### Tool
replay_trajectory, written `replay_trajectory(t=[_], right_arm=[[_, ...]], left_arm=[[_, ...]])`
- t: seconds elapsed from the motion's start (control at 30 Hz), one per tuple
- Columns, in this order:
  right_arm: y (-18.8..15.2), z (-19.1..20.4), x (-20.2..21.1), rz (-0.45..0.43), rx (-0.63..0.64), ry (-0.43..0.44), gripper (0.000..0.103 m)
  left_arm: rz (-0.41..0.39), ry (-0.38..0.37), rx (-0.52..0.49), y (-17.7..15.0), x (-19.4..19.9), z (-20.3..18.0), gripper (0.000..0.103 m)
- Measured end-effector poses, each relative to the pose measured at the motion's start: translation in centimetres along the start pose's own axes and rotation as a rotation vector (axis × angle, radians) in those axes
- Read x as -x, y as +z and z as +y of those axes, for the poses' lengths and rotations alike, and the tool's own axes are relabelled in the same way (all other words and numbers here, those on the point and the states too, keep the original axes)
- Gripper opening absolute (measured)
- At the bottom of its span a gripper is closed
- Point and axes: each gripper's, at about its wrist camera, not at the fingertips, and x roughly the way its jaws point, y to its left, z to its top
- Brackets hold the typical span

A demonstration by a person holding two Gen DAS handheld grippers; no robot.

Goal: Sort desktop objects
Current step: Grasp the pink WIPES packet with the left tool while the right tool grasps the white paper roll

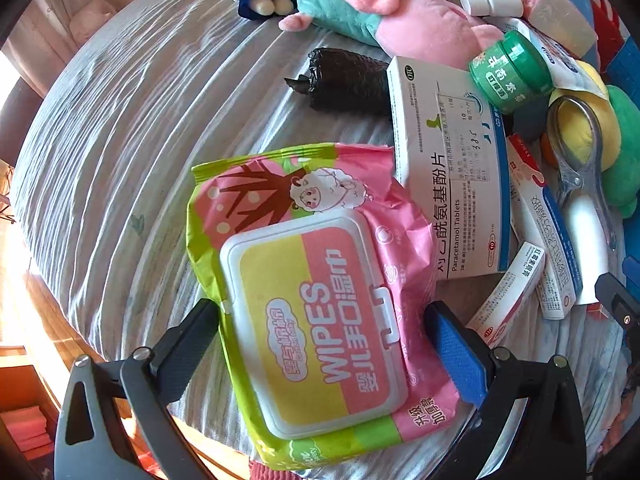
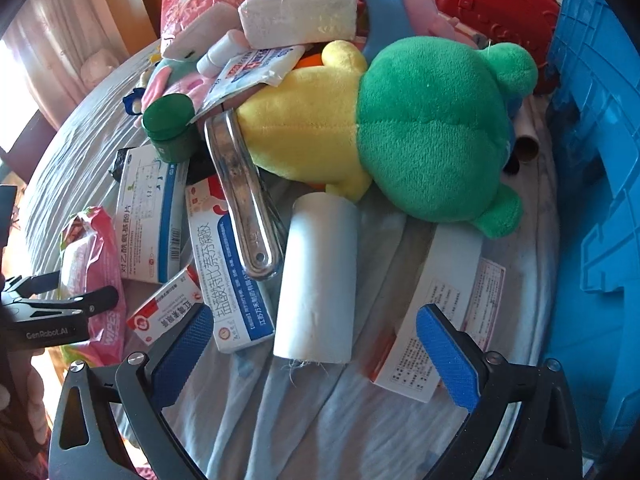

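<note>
A pink and green wipes pack (image 1: pixel 320 300) lies on the grey cloth, between the fingers of my left gripper (image 1: pixel 324 336). The jaws stand on either side of the pack; whether they press on it I cannot tell. The pack also shows at the left of the right wrist view (image 2: pixel 96 272), with the left gripper's finger (image 2: pixel 80 304) on it. My right gripper (image 2: pixel 316 344) is open and empty, its fingers either side of a white roll (image 2: pixel 320 276). A green and yellow plush frog (image 2: pixel 400 128) lies beyond the roll.
Medicine boxes (image 1: pixel 448 168) (image 2: pixel 228 264), a green jar (image 1: pixel 512 76), a metal spoon (image 2: pixel 244 196), a black bag roll (image 1: pixel 348 80) and a pink plush pig (image 1: pixel 400 12) crowd the table. A blue crate (image 2: pixel 592 160) stands at the right. A white box (image 2: pixel 440 312) lies by the right finger.
</note>
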Motion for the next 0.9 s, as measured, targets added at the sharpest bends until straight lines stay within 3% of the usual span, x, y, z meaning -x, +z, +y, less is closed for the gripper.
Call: replay_trajectory(t=[0.07,0.13,0.2,0.37,0.57,0.7,0.9], right_arm=[[0.3,-0.1,-0.5,0.008,-0.018,0.006,0.103],[0.5,-0.1,-0.7,0.015,-0.022,0.001,0.094],[0.7,0.0,-1.0,0.023,-0.017,0.000,0.070],[1.3,-0.2,-2.3,0.055,-0.032,0.025,0.059],[1.9,-0.3,-2.6,0.051,-0.034,0.038,0.057],[2.0,-0.5,-3.3,0.075,-0.038,0.026,0.046],[1.8,-0.4,-4.1,0.097,-0.043,0.034,0.046]], left_arm=[[0.006,-0.025,0.011,-0.1,-0.1,0.3,0.103],[0.020,-0.066,0.034,-0.2,-0.5,0.8,0.103],[0.015,-0.062,0.026,-0.3,-0.4,0.6,0.103],[0.007,-0.022,-0.005,-0.4,-0.5,-0.5,0.103],[-0.006,-0.025,-0.029,-0.5,-0.3,-0.9,0.103],[-0.012,-0.031,-0.035,-0.5,-0.1,-1.0,0.103],[-0.021,-0.020,-0.050,-0.3,-0.1,-1.4,0.103]])
